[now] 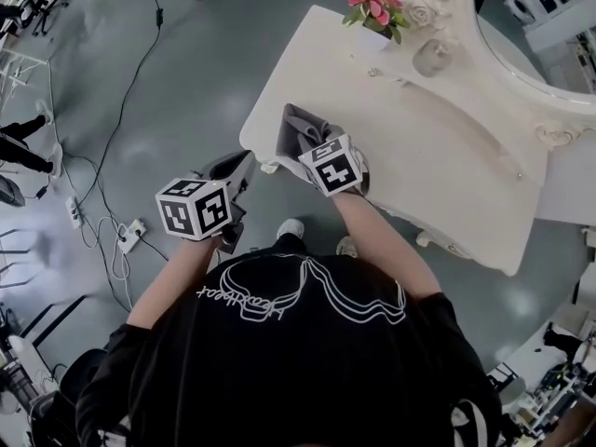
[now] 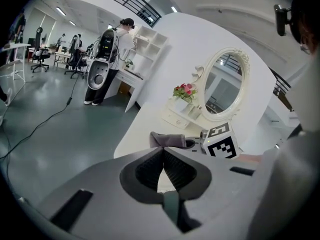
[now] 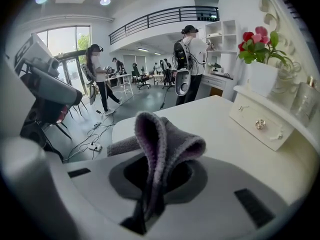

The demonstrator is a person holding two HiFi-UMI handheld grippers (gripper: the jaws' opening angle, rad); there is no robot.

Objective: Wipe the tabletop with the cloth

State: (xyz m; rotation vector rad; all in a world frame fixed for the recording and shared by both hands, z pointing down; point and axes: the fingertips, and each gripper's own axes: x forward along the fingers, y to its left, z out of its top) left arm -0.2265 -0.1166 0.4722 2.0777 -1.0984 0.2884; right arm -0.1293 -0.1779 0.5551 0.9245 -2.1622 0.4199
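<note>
A grey cloth (image 1: 300, 128) lies bunched near the front left corner of the white tabletop (image 1: 419, 147). My right gripper (image 1: 312, 145) is shut on the cloth; in the right gripper view a fold of the cloth (image 3: 160, 139) stands up out of the right gripper (image 3: 152, 176), with its tail resting on the tabletop (image 3: 210, 119). My left gripper (image 1: 242, 164) hangs off the table's left edge, over the floor. In its own view the left gripper (image 2: 162, 156) is shut with nothing in it, and the cloth (image 2: 170, 140) shows ahead beside the right gripper's marker cube (image 2: 221, 143).
A pot of pink flowers (image 1: 375, 12), a glass jar (image 1: 431, 56) and an ornate oval mirror (image 1: 521, 26) stand at the table's back. A small drawer box (image 3: 260, 121) sits under the flowers. Cables and a power strip (image 1: 130, 236) lie on the floor at left. People stand in the room beyond.
</note>
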